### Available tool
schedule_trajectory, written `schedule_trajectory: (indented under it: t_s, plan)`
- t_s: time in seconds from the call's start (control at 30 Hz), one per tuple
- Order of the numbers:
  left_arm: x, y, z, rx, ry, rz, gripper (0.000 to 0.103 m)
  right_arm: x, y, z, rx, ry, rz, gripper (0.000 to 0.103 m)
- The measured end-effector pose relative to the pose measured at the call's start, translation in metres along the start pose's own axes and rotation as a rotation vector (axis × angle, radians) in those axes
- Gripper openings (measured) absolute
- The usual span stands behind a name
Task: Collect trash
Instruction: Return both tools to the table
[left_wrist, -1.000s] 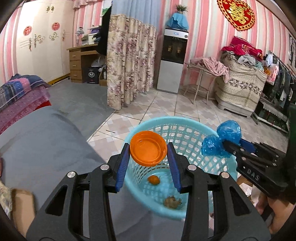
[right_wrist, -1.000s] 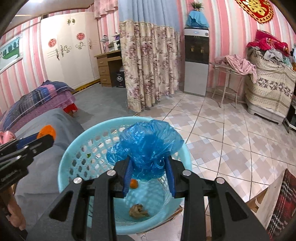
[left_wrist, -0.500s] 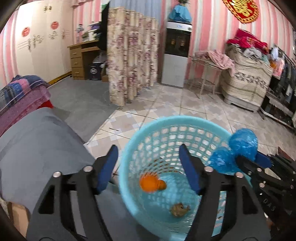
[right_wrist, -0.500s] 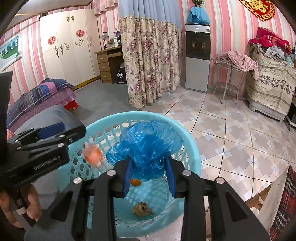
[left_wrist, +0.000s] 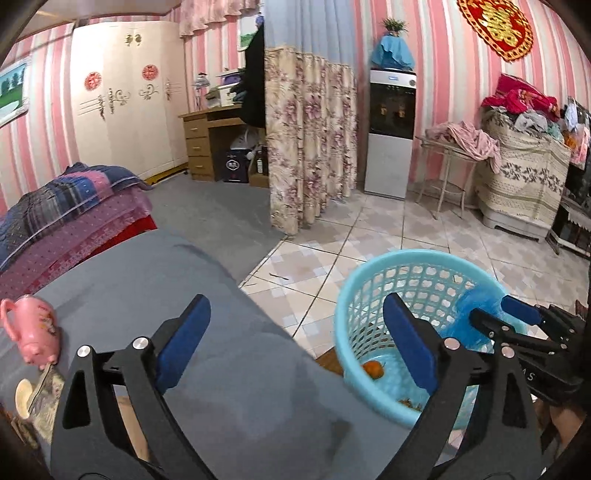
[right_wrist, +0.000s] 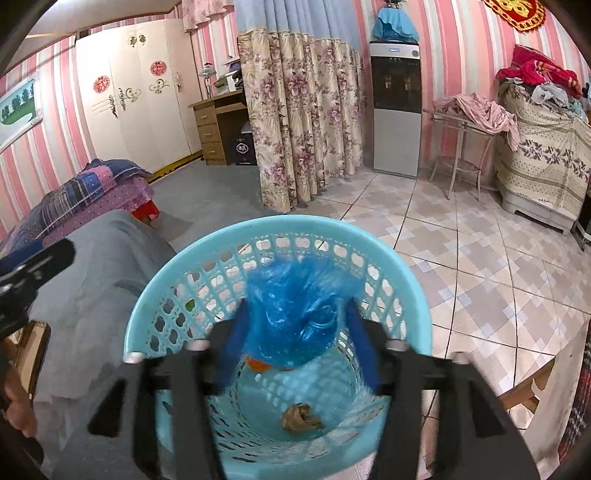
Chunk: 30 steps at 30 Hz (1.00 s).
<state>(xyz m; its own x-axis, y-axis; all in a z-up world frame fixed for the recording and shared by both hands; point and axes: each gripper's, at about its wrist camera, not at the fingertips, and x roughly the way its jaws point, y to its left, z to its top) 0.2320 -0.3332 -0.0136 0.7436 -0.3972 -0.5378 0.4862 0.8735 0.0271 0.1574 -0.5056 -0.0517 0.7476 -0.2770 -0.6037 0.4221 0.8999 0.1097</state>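
Observation:
A light blue plastic basket (right_wrist: 280, 225) stands below me with an orange lid (right_wrist: 256, 363) and a brown crumpled scrap (right_wrist: 301, 417) at its bottom. My right gripper (right_wrist: 295, 306) hovers over the basket and its jaws are opening. A crumpled blue plastic bag (right_wrist: 295, 317) sits loose between them, and the pads stand off its sides. In the left wrist view the basket (left_wrist: 406, 258) is at the right, with the right gripper (left_wrist: 496, 312) and the blurred bag (left_wrist: 476, 306) above it. My left gripper (left_wrist: 295, 306) is opening wide over the grey cover, with nothing in it.
A grey-covered bed (left_wrist: 221, 332) lies left of the basket, with a pink pig-shaped mug (left_wrist: 31, 332) near its left end. Tiled floor (right_wrist: 480, 258) spreads to the right. A floral curtain (left_wrist: 306, 147) and a water dispenser (left_wrist: 391, 133) stand behind.
My left gripper opened, the orange lid fell into the basket, and the gripper swung left over the bed. My right gripper's jaws have parted around the blue bag.

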Motion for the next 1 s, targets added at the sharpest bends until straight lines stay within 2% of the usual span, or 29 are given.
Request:
schedule_trajectory:
  t_s: [0.1,0.2,0.5,0.63,1.0]
  plan:
    - [-0.008,0.010,-0.002,-0.027,0.002,0.006,0.092,-0.002,0.004,0.001,-0.006,-0.007,-0.008,0.075]
    - [-0.017,0.020,-0.005,-0.049,-0.003,0.016,0.092,-0.005,0.006,0.001,0.005,-0.018,-0.010,0.090]
    - [-0.055,0.055,-0.016,-0.100,-0.019,0.058,0.096,-0.015,0.021,0.004,-0.029,-0.038,0.008,0.092]
    - [-0.076,0.074,-0.025,-0.104,-0.022,0.107,0.096,-0.022,0.037,0.004,-0.049,-0.056,0.037,0.097]
    - [-0.132,0.150,-0.059,-0.214,-0.015,0.238,0.097,-0.047,0.114,-0.011,-0.225,-0.084,0.113,0.098]
